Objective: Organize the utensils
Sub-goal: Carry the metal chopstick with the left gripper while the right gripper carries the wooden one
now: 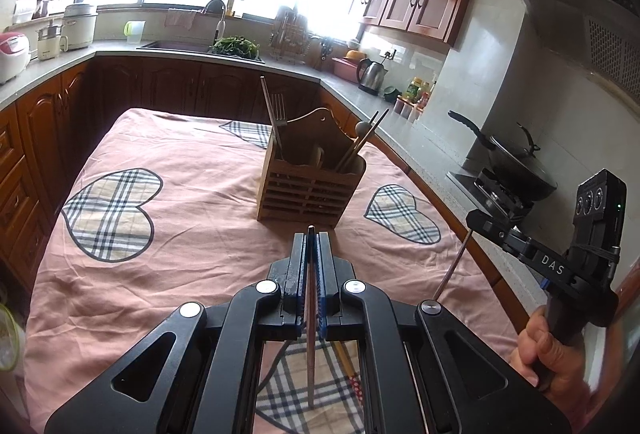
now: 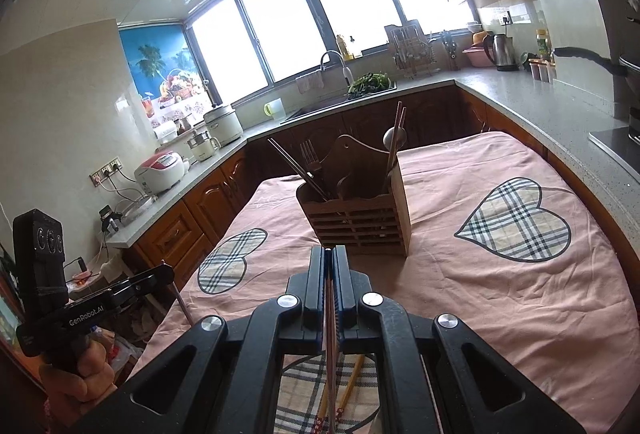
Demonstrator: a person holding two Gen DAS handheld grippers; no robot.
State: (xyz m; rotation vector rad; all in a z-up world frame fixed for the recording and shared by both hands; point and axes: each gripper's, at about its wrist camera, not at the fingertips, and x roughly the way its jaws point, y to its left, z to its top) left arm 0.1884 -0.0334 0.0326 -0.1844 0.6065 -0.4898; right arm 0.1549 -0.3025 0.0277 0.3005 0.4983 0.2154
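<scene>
A wooden utensil holder (image 1: 308, 190) (image 2: 362, 222) stands on the pink cloth table, with a fork (image 1: 279, 114), a metal chopstick, wooden chopsticks (image 1: 366, 144) and a spoon in it. My left gripper (image 1: 311, 234) is shut on a metal chopstick (image 1: 310, 346) that hangs down below the jaws, a little in front of the holder. My right gripper (image 2: 329, 252) is shut on a metal chopstick (image 2: 331, 354) too, just short of the holder. Each gripper shows in the other's view: the right (image 1: 474, 220) and the left (image 2: 168, 270).
Yellow-handled chopsticks (image 2: 350, 390) lie on the cloth under my right gripper. The table (image 1: 180, 234) has plaid heart patches. Kitchen counters wrap around it, with a sink, a kettle (image 1: 371, 75), rice cookers and a wok (image 1: 516, 162) on the stove at right.
</scene>
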